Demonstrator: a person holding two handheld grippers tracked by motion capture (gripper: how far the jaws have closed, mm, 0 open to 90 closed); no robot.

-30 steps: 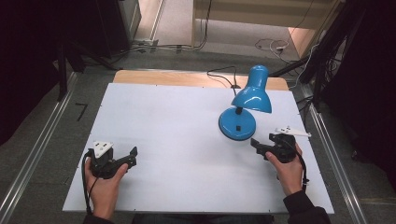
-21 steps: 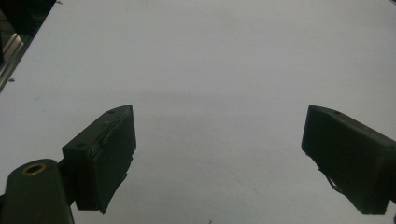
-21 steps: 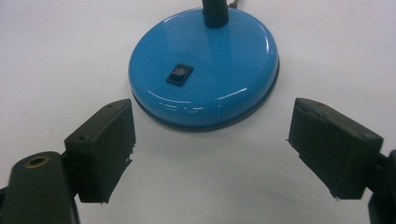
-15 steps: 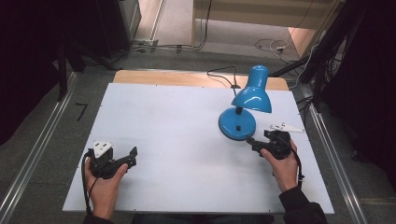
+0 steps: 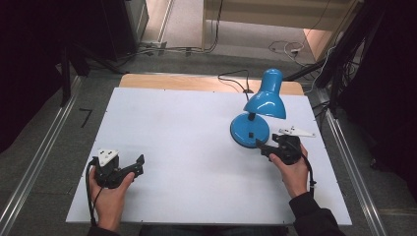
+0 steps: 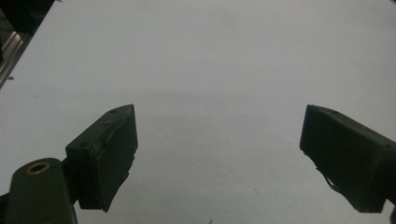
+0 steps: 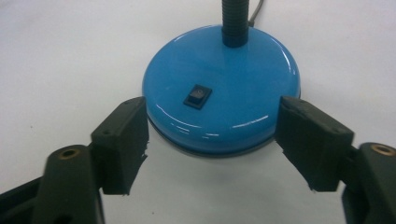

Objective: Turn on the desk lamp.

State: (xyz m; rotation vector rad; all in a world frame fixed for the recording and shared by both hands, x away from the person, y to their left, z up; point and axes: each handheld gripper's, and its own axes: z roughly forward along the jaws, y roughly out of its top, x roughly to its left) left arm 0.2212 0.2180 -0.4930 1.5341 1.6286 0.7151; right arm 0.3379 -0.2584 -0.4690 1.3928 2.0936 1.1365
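Our right gripper (image 7: 212, 149), jaws wide, flanks the glossy blue metal desk lamp's round base (image 7: 224, 107).

Lamp stands far right on the white table (image 5: 187, 147); our left gripper (image 6: 219, 154) gapes wide, near left. No readable lettering.

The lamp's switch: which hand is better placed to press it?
Right. The right gripper is open at the lamp base, facing its switch. The left gripper sits far across the table.

text: none legible | lamp (image 7: 219, 100): no brand or label readable | switch (image 7: 198, 95): mark too small to read | desk (image 5: 172, 123): bare
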